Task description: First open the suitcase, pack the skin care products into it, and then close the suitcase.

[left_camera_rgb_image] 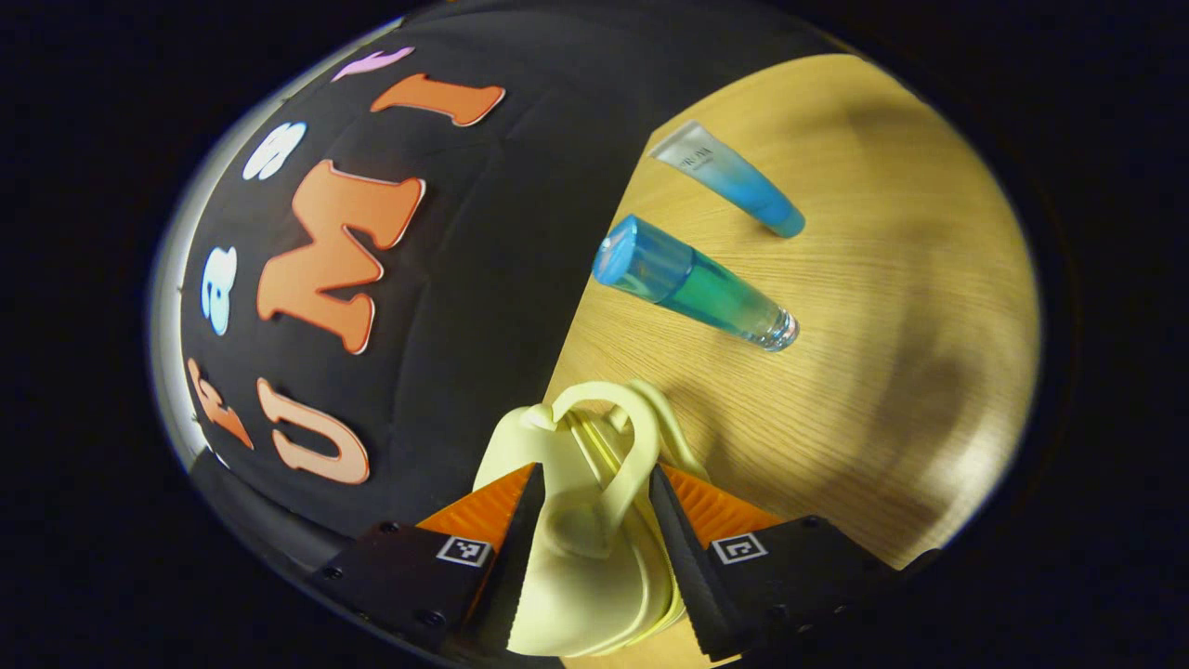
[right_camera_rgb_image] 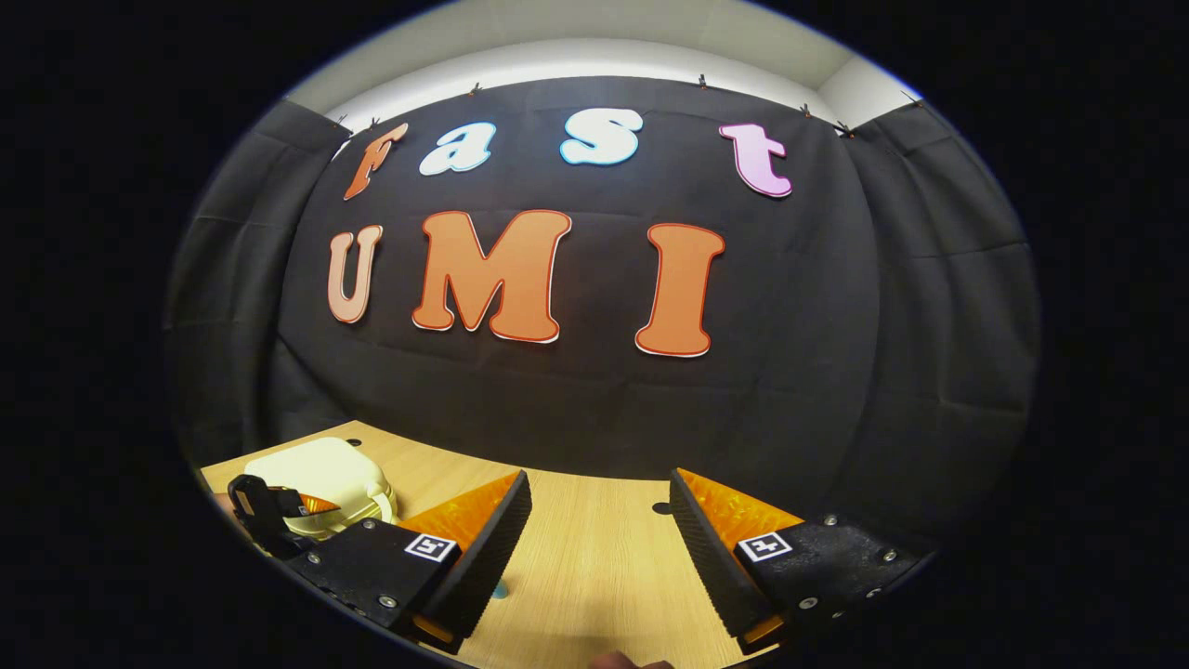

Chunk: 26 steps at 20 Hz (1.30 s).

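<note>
Cream plastic sits between our left gripper's (left_camera_rgb_image: pixel 590 488) fingers — it is the small suitcase (left_camera_rgb_image: pixel 581 520), seen from very close in the left gripper view, with its looped handle (left_camera_rgb_image: pixel 608 418) rising just beyond the fingertips. The fingers flank the case on both sides and look to be touching it, though we cannot say for certain that both press on it. Past the case, on the wooden table (left_camera_rgb_image: pixel 882 372), lie the skin care products: a blue bottle (left_camera_rgb_image: pixel 692 283) nearer us and a blue-and-white tube (left_camera_rgb_image: pixel 729 177) farther off, apart from each other and from the case.

Our right gripper (right_camera_rgb_image: pixel 599 530) hangs over bare table with its fingers spread wide and nothing between them. In the right gripper view the suitcase (right_camera_rgb_image: pixel 325 478) sits low at the left with the left gripper (right_camera_rgb_image: pixel 265 506) at it.

We judge that we are at the first step — the lid looks down, and neither product is packed. Next we need the left gripper to steady or lift at the seam while the right one comes across to help raise the lid.

Hard to make out: the latch or zip, the seam between the two halves, and how firmly the left fingers bite. The lower part of the case is cut off at the edge of the left gripper view.
</note>
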{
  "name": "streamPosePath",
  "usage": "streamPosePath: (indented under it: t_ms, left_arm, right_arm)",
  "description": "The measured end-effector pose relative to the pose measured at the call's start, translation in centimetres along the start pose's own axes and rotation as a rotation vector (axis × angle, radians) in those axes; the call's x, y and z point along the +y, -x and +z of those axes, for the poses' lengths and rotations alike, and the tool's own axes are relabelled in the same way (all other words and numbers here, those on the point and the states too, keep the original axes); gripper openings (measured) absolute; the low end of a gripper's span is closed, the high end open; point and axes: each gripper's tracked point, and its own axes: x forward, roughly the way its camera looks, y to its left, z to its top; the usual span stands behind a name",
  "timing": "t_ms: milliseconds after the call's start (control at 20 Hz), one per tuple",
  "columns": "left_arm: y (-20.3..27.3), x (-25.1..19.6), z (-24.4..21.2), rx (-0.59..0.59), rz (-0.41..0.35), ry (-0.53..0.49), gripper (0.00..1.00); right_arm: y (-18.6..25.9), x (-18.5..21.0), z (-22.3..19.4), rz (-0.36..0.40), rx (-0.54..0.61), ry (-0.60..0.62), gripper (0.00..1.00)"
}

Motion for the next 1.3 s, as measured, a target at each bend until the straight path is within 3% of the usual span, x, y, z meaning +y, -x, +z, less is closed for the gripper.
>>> streamPosePath:
  t_ms: [50, 150, 200, 300, 350, 400, 450, 850, 1150, 1300]
  left_arm:
    - [0.0, -0.7, 0.2, 0.0, -0.004, -0.053, 0.53]
    - [0.0, -1.6, 0.9, -0.014, 0.008, -0.132, 0.52]
    - [-0.6, -2.0, 0.7, 0.006, 0.002, -0.163, 0.13]
    - [-0.6, -2.3, 0.4, 0.003, -0.006, -0.165, 0.14]
    - [1.5, -1.4, 1.3, -0.013, 0.025, -0.161, 0.13]
    - [-1.0, -1.6, 0.8, -0.003, 0.023, -0.115, 0.03]
    - [-0.8, -1.6, 0.8, -0.001, 0.004, -0.062, 0.01]
    - [0.1, -1.3, 2.0, -0.05, 0.017, 0.274, 0.01]
    - [0.7, -0.6, 2.7, -0.123, 0.05, 0.549, 0.02]
    - [0.8, -0.2, 2.7, -0.149, 0.073, 0.669, 0.01]
  right_arm:
    - [-0.1, -0.1, -0.2, 0.006, 0.004, -0.005, 0.94]
    - [0.0, -0.3, -0.5, 0.017, 0.01, -0.01, 0.94]
    - [0.0, -0.4, -0.7, 0.019, 0.01, -0.009, 0.94]
    - [0.1, -0.7, -1.0, 0.023, 0.013, -0.006, 0.94]
    - [0.1, -0.8, -1.1, 0.026, 0.014, -0.006, 0.94]
    - [0.2, -0.7, -1.0, 0.031, 0.011, -0.006, 0.94]
    - [0.2, -0.9, -1.0, 0.031, 0.009, -0.001, 0.94]
    - [-0.9, 0.3, -0.5, 0.01, 0.011, 0.013, 0.95]
    - [-2.3, 4.0, 0.0, -0.032, 0.018, 0.02, 0.94]
    - [-3.0, 7.1, 0.5, -0.014, 0.035, -0.005, 0.95]
